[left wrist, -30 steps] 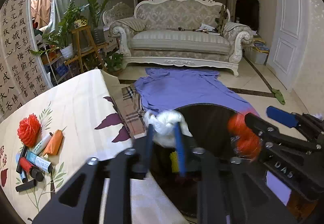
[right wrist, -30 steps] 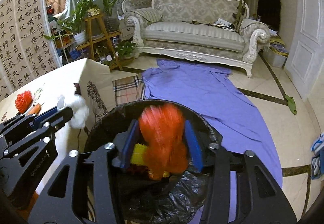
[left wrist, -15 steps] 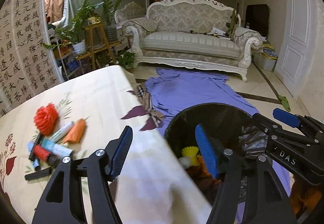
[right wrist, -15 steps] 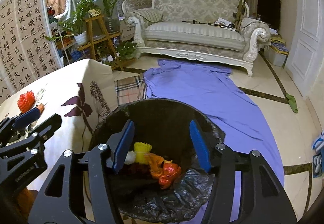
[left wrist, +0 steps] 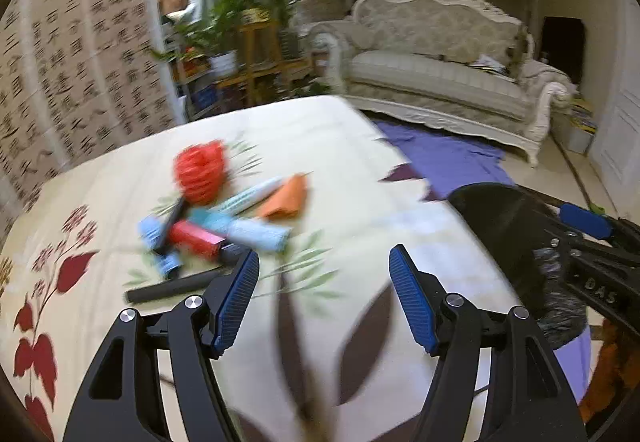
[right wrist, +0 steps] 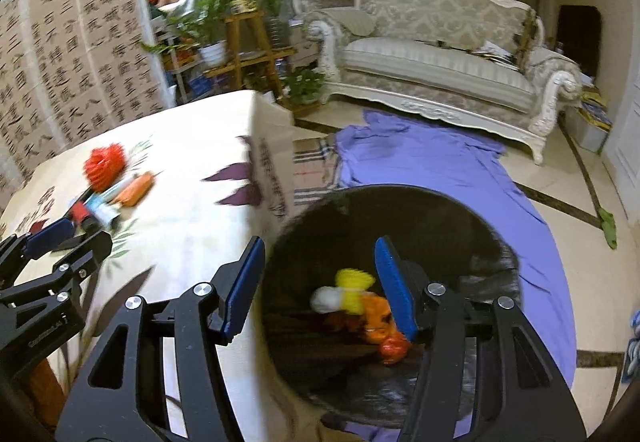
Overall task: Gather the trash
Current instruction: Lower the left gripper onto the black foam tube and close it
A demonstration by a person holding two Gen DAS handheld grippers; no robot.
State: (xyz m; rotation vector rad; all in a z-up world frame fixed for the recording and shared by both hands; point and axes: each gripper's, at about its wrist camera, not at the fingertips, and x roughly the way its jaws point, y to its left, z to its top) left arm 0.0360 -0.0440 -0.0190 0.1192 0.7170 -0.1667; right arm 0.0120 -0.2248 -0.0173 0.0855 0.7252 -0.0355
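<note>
Both empty, the left gripper [left wrist: 324, 294] – jaws opening – faces the trash pile [left wrist: 224, 214] on the table [left wrist: 360, 170], while the right gripper [right wrist: 320, 282] hangs parted over the bin [right wrist: 460, 210], apparently between loads.

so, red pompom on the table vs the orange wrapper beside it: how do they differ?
The red pompom is round, frilly and bulkier; the orange wrapper is flat, smooth and folded to a point. The pompom lies farther from the black bin than the wrapper. Both rest on the tablecloth, uncollected.
</note>
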